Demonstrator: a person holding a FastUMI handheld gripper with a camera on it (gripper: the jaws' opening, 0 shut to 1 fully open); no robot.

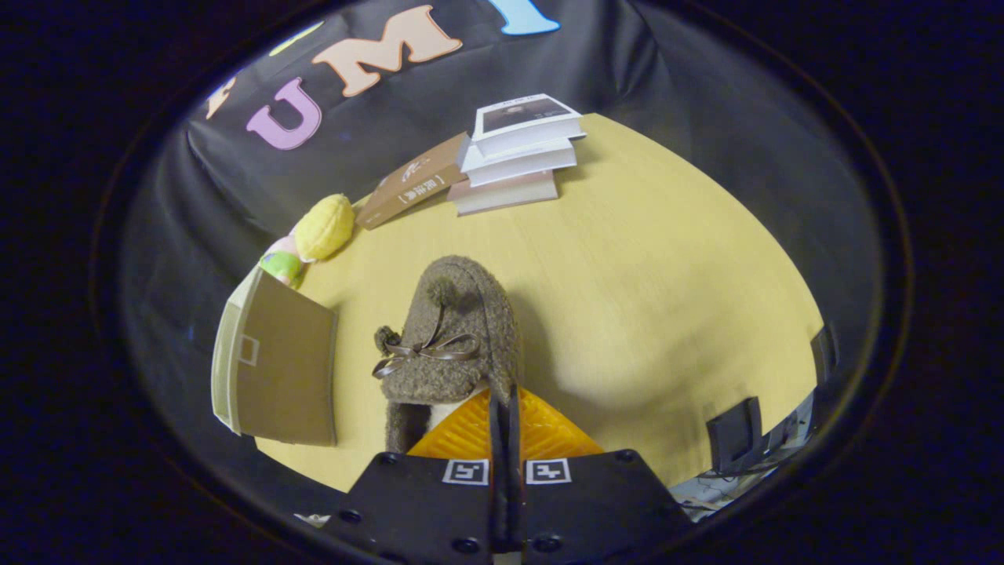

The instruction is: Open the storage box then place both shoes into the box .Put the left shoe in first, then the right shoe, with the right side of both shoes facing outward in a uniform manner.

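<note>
A brown fuzzy shoe [455,329] with a ribbon bow and a pompom hangs just ahead of my fingers, toe pointing away, over the yellow table [667,298]. My gripper [503,404] is shut on the rim of the shoe's opening, with the fingers pressed close together. The shoe's shadow falls on the table to its right, so it seems lifted. The storage box [278,365], brown with a pale green side, stands to the left of the shoe with a flat brown panel facing me. Whether it is open I cannot tell.
A stack of three books [518,157] lies at the table's far side, with a brown book [412,188] leaning beside it. A yellow plush toy [323,226] and a green-and-pink one [281,263] sit beyond the box. Dark devices [737,431] stand at the table's right edge.
</note>
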